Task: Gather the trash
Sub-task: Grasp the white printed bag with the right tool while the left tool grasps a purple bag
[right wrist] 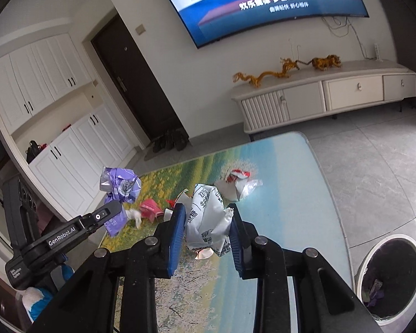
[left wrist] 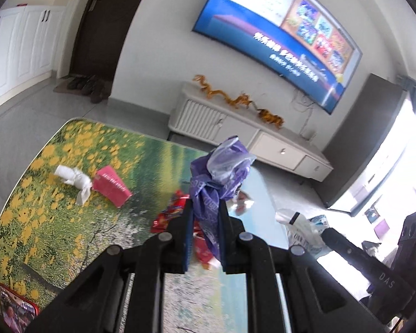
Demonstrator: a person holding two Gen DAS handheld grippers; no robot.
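Partway through the tidying, two hand-held grippers each carry a piece of rubbish above a table (right wrist: 305, 183) whose top is printed with a flower meadow and blue sky. Seen from its own camera, the left gripper (left wrist: 206, 219) is clamped on a crumpled purple plastic wrapper (left wrist: 222, 166), which bulges up and forward past the fingertips. Likewise, the right gripper (right wrist: 208, 222) is closed on a crumpled white wrapper with black print (right wrist: 208, 216), pinched between its blue pads (right wrist: 177, 233), and sits well clear of the tabletop. To the lower right of that view a round bin (right wrist: 391, 277) stands on the floor just beside the table, open at the top, with something purple already lying inside, so at least some collecting looks done. Several pieces remain on the table: a pink packet (left wrist: 112, 186) with a knotted white tissue (left wrist: 75, 181) touching its left side, red snack wrappers (left wrist: 172, 213) just beneath the left gripper, and a white and red scrap (right wrist: 237, 183) just beyond the right gripper. A judgement only: both held wrappers seem destined for the bin, and the leftover pieces would need further trips.
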